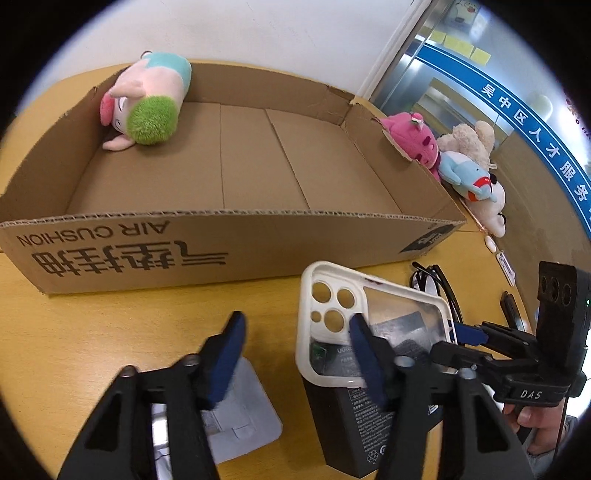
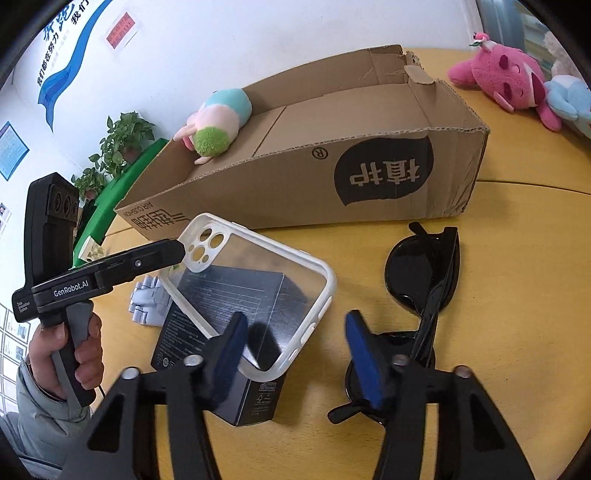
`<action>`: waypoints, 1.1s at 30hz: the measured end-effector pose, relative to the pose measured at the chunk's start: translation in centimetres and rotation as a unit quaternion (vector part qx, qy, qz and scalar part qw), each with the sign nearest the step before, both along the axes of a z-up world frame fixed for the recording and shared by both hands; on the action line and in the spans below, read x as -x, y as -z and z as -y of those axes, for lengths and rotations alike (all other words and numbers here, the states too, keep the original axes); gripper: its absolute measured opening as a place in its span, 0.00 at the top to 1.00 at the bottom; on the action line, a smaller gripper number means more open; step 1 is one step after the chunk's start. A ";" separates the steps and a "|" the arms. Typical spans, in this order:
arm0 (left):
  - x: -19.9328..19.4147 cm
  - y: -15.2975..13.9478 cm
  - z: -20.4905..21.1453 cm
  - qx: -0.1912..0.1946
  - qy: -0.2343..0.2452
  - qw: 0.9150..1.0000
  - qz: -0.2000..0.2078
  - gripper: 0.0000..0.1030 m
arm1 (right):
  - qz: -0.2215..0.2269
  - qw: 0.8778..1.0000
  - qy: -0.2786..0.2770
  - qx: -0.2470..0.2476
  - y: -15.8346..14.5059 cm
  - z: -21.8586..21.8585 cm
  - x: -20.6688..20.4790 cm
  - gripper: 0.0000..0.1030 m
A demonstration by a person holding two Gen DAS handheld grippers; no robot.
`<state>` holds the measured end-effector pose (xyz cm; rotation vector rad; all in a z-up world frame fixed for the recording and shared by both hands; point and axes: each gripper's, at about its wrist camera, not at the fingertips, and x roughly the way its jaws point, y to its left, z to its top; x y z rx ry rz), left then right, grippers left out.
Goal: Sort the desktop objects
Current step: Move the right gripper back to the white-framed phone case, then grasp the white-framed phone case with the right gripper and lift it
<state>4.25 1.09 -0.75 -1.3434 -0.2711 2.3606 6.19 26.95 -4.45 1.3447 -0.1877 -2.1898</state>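
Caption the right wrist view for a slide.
Open right gripper hovers over phone case lying on black box, beside sunglasses.

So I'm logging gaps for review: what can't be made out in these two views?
- Black box print: too small, part-covered by the phone case, both views.
- White packet: hidden behind the left hand-held gripper, left view.
- Sunglasses: near lens behind the right hand-held gripper.

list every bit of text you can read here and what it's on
"AIR CUSHION": box, upside down
"植护" and "®": box end
"GenRobot.AI": left gripper
"DAS": right gripper
"吴中区人才服务": blue wall band
Black pack print, red notice: too small to read
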 end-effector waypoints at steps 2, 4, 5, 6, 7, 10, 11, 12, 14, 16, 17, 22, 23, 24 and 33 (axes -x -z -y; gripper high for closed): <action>0.0 0.1 0.1 -0.010 0.004 1.000 0.001 0.60 | -0.001 1.000 0.001 0.005 0.0 0.0 0.0 0.61; 0.0 0.1 0.1 -0.016 0.008 1.000 0.002 0.67 | -0.011 1.000 0.000 0.000 -0.3 0.2 0.1 0.66; 0.0 0.1 0.1 -0.021 0.011 1.000 0.002 0.71 | -0.013 1.000 0.000 -0.002 -0.3 0.2 0.1 0.67; -0.1 0.1 0.1 -0.023 0.013 1.000 0.002 0.73 | -0.014 1.000 -0.001 -0.002 -0.3 0.2 0.1 0.68; -0.1 0.0 0.0 -0.025 0.017 1.000 0.001 0.77 | -0.014 1.000 0.000 0.000 -0.3 0.2 0.2 0.69; -0.3 0.0 0.0 -0.023 0.019 1.000 0.002 0.77 | -0.016 1.000 0.002 0.004 -0.3 0.0 0.2 0.72; -0.3 0.0 0.1 -0.026 0.016 1.000 0.003 0.77 | -0.019 1.000 0.003 0.003 -0.4 -0.1 0.2 0.73; -0.4 0.0 0.2 -0.029 0.014 0.999 0.005 0.78 | -0.023 1.000 0.003 -0.001 -0.4 0.0 0.1 0.73; -0.6 0.0 0.5 -0.034 0.011 0.999 0.007 0.80 | -0.028 1.000 0.002 -0.007 -0.6 0.1 0.0 0.75; -0.9 -0.2 0.8 -0.041 0.008 0.999 0.005 0.83 | -0.034 0.999 0.002 -0.010 -0.8 0.1 0.0 0.78; -1.1 -0.3 1.1 -0.046 0.007 0.999 0.005 0.85 | -0.038 0.999 0.004 -0.008 -1.0 0.0 0.0 0.81; -1.9 -1.1 1.6 -0.051 0.004 0.999 -0.003 0.89 | -0.053 0.999 0.008 -0.007 -1.7 -0.2 0.2 0.86; -2.0 -1.3 1.6 -0.052 0.003 0.999 -0.006 0.89 | -0.058 0.998 0.009 -0.008 -1.8 -0.2 0.1 0.87; -2.2 -1.6 1.6 -0.052 0.003 0.999 -0.011 0.89 | -0.063 0.998 0.010 -0.006 -2.1 -0.2 0.0 0.87; -2.8 -5.7 1.0 -0.040 0.001 0.996 -0.081 0.89 | -0.128 0.992 0.021 0.007 -5.6 -0.5 0.0 0.91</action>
